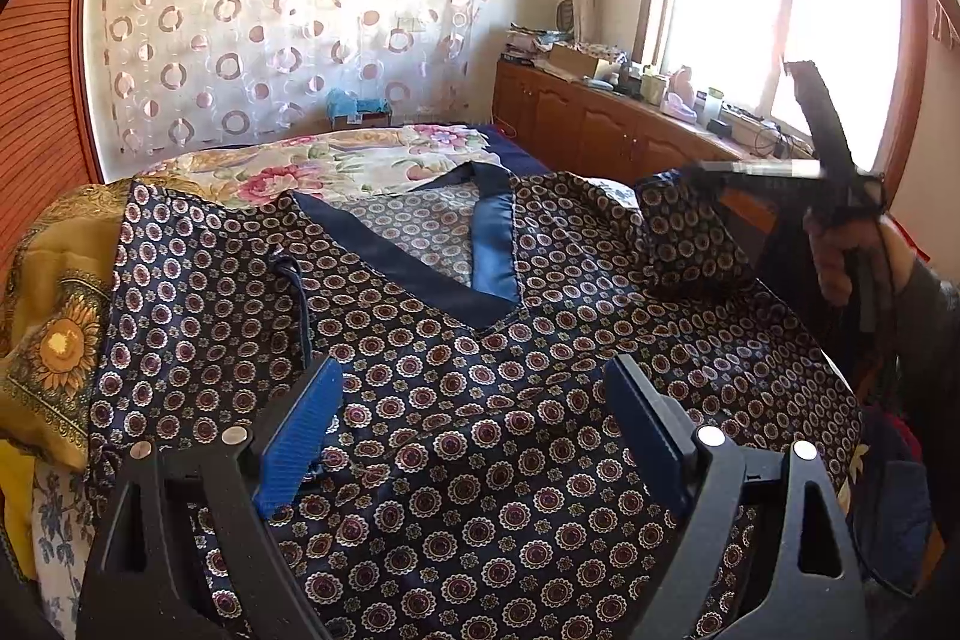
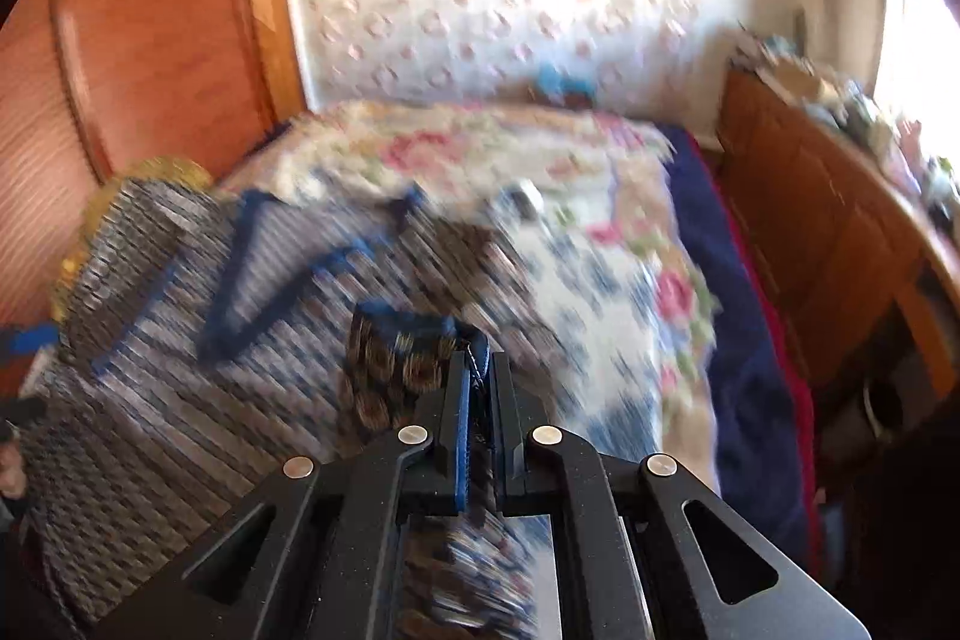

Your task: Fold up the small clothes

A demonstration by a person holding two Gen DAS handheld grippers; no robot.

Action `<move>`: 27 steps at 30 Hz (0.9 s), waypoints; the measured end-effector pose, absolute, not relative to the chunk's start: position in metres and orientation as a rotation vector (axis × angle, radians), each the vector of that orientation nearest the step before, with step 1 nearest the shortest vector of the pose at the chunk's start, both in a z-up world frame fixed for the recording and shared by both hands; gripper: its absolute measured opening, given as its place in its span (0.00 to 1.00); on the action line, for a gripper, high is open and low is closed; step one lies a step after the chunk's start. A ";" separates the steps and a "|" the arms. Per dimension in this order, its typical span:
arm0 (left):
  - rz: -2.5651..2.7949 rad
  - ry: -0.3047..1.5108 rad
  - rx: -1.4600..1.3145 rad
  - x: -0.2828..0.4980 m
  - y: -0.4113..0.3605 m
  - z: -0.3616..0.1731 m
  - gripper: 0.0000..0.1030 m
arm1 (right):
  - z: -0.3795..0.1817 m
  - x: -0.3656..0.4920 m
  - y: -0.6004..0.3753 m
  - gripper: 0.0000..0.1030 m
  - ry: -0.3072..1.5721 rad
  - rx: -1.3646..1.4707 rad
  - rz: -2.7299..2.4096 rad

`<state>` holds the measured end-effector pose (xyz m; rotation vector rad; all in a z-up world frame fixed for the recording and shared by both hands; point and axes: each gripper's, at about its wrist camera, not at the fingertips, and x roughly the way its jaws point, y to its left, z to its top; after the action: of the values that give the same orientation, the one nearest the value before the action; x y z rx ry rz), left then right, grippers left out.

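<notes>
So, right gripper (image 2: 477, 370): jaws clenched on the top's (image 1: 480, 430) sleeve (image 2: 396, 358)
left gripper (image 1: 474, 430): jaws spread, holding nothing
risk: slick fabric could slide and skew the fold

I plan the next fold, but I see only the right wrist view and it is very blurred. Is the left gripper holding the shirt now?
Observer: No. In the left wrist view the left gripper is open above the patterned shirt, with no cloth between its fingers.
Operator: Is the shirt lying flat?
Observer: Mostly. The front with the blue V-neck collar is spread on the bed, but the sleeve on the right is lifted off it.
Operator: Who lifts it?
Observer: Your right gripper. The left view shows its side: it is raised in front of the window, and the sleeve end hangs from it.
</notes>
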<state>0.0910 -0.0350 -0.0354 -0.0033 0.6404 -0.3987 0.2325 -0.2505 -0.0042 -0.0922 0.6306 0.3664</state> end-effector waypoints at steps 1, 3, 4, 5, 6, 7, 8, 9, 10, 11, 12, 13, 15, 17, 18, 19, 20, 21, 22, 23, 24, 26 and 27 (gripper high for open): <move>-0.397 0.640 -0.007 0.091 -0.034 -0.036 0.87 | 0.004 0.233 -0.240 0.05 0.609 -0.109 0.386; -0.394 0.641 -0.012 0.091 -0.031 -0.037 0.87 | 0.017 0.235 -0.216 0.05 0.576 -0.149 0.427; -0.392 0.642 -0.015 0.091 -0.030 -0.037 0.87 | 0.022 0.237 -0.202 0.05 0.568 -0.164 0.450; -0.390 0.643 -0.018 0.091 -0.029 -0.038 0.87 | 0.023 0.240 -0.193 0.05 0.565 -0.172 0.465; -0.390 0.644 -0.022 0.091 -0.027 -0.038 0.87 | 0.024 0.241 -0.182 0.05 0.563 -0.180 0.482; -0.388 0.647 -0.024 0.091 -0.026 -0.039 0.87 | 0.025 0.243 -0.173 0.05 0.563 -0.182 0.498; -0.387 0.649 -0.026 0.091 -0.025 -0.040 0.87 | 0.025 0.245 -0.164 0.05 0.563 -0.184 0.515; -0.386 0.650 -0.027 0.091 -0.024 -0.041 0.87 | 0.024 0.247 -0.157 0.09 0.564 -0.183 0.528; -0.386 0.651 -0.030 0.091 -0.023 -0.042 0.87 | 0.023 0.247 -0.152 0.20 0.567 -0.183 0.535; -0.386 0.652 -0.032 0.091 -0.022 -0.043 0.87 | 0.021 0.248 -0.152 0.27 0.568 -0.178 0.547; -0.386 0.653 -0.034 0.090 -0.021 -0.043 0.87 | 0.018 0.248 -0.151 0.40 0.570 -0.170 0.563; -0.386 0.653 -0.036 0.090 -0.021 -0.044 0.87 | 0.017 0.246 -0.152 0.46 0.571 -0.162 0.574; -0.386 0.655 -0.040 0.091 -0.020 -0.045 0.87 | 0.015 0.244 -0.161 0.46 0.576 -0.167 0.564; -0.386 0.657 -0.045 0.091 -0.020 -0.046 0.87 | 0.011 0.239 -0.171 0.46 0.587 -0.176 0.542; -0.388 0.656 -0.047 0.091 -0.020 -0.046 0.87 | 0.007 0.240 -0.177 0.46 0.598 -0.183 0.522; -0.389 0.654 -0.048 0.091 -0.020 -0.046 0.87 | 0.006 0.240 -0.179 0.46 0.608 -0.187 0.502; -0.389 0.653 -0.047 0.090 -0.020 -0.046 0.87 | 0.002 0.242 -0.184 0.46 0.624 -0.193 0.473; -0.390 0.652 -0.047 0.090 -0.021 -0.046 0.87 | -0.003 0.244 -0.189 0.46 0.638 -0.194 0.453; -0.390 0.651 -0.047 0.090 -0.021 -0.046 0.87 | -0.009 0.247 -0.194 0.46 0.654 -0.190 0.437; -0.389 0.651 -0.047 0.090 -0.021 -0.046 0.87 | -0.016 0.250 -0.199 0.46 0.673 -0.183 0.420; -0.388 0.652 -0.046 0.090 -0.021 -0.046 0.87 | -0.023 0.253 -0.203 0.46 0.691 -0.174 0.407; -0.384 0.653 -0.046 0.091 -0.021 -0.047 0.87 | -0.035 0.261 -0.206 0.46 0.724 -0.154 0.394; -0.381 0.654 -0.046 0.091 -0.021 -0.048 0.87 | -0.040 0.264 -0.206 0.46 0.734 -0.146 0.391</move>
<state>0.0912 -0.0206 -0.0476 -0.0462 0.6538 -0.3807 0.2637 -0.2055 -0.0402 -0.1462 0.7343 0.3911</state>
